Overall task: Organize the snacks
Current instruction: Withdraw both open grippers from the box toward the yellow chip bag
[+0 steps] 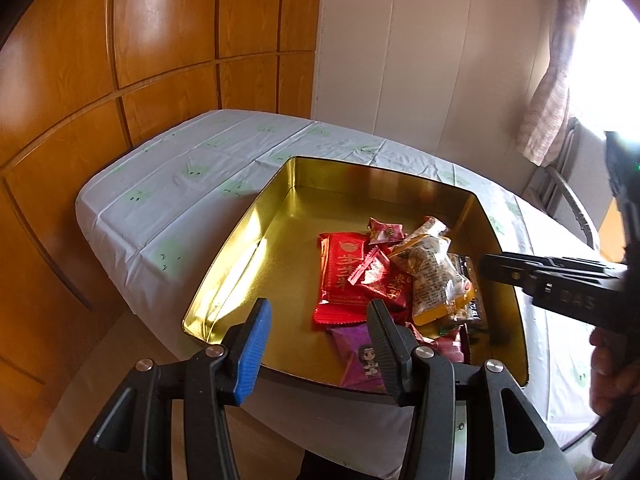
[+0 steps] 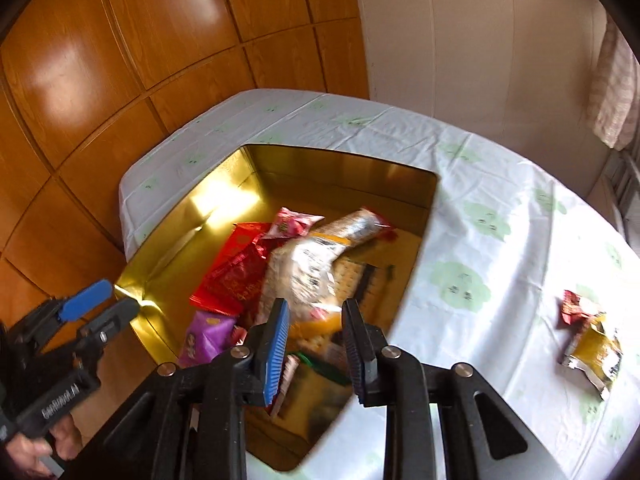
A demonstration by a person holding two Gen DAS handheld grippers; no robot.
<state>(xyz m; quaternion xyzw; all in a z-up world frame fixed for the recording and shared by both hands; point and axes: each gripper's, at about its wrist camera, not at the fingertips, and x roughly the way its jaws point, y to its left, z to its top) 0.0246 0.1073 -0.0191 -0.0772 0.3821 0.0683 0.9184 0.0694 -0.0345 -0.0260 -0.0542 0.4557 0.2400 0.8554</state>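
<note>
An open gold tin stands on the table, with several snack packets piled at its right end: a red packet, a clear and yellow bag and a purple packet. My left gripper is open over the tin's near rim and holds nothing. In the right wrist view it sits by the tin's near left corner. My right gripper hovers above the pile with a narrow gap between its pads and nothing in it. Two loose packets, a red one and a yellow one, lie on the cloth to the right.
The table wears a white cloth with pale green prints. Wooden wall panels rise behind and to the left. A curtain and a metal chair frame stand at the far right. The tin's left half holds no packets.
</note>
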